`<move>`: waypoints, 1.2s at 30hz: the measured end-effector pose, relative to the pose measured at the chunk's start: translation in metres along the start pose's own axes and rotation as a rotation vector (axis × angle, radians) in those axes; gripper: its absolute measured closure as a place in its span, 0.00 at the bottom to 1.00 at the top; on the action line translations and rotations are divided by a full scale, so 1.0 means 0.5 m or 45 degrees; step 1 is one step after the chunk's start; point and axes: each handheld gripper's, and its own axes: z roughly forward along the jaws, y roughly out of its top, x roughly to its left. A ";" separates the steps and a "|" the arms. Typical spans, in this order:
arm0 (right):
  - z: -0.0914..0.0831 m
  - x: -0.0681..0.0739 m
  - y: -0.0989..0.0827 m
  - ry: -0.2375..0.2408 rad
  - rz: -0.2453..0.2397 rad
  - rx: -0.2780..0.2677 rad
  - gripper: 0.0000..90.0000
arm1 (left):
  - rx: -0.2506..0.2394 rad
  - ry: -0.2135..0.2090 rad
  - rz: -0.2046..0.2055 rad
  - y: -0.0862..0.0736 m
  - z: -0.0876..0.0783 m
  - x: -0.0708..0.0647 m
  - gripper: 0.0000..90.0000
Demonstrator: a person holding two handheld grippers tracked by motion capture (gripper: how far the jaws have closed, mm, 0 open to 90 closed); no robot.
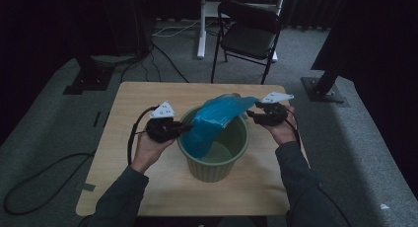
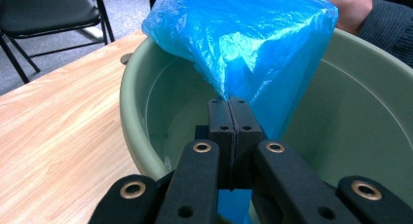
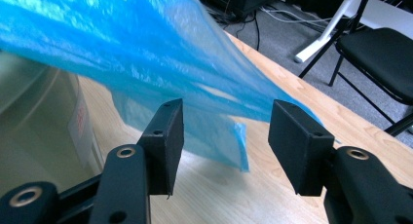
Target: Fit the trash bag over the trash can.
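A pale green bin (image 1: 212,169) stands in the middle of the wooden table (image 1: 128,118). A blue plastic bag (image 1: 217,116) stretches across its top, from the left rim toward the right. My left gripper (image 1: 185,129) is at the bin's left rim, shut on a corner of the blue bag (image 2: 243,48); the green bin (image 2: 141,126) opens just beyond its jaws. My right gripper (image 1: 250,116) is at the bin's right rim. In the right gripper view it (image 3: 226,141) stands open, with the bag's loose edge (image 3: 214,136) hanging between its jaws and the bin wall (image 3: 39,131) at the left.
A black folding chair (image 1: 249,32) stands on the grey carpet beyond the table's far edge, with white desk legs (image 1: 201,24) behind it. Black stand bases sit at the far left (image 1: 88,79) and far right (image 1: 323,86). Cables trail over the floor at left.
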 end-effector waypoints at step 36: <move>-0.058 0.011 -0.015 0.094 0.033 -0.064 1.00 | -0.091 0.004 -0.006 0.023 -0.015 -0.012 0.63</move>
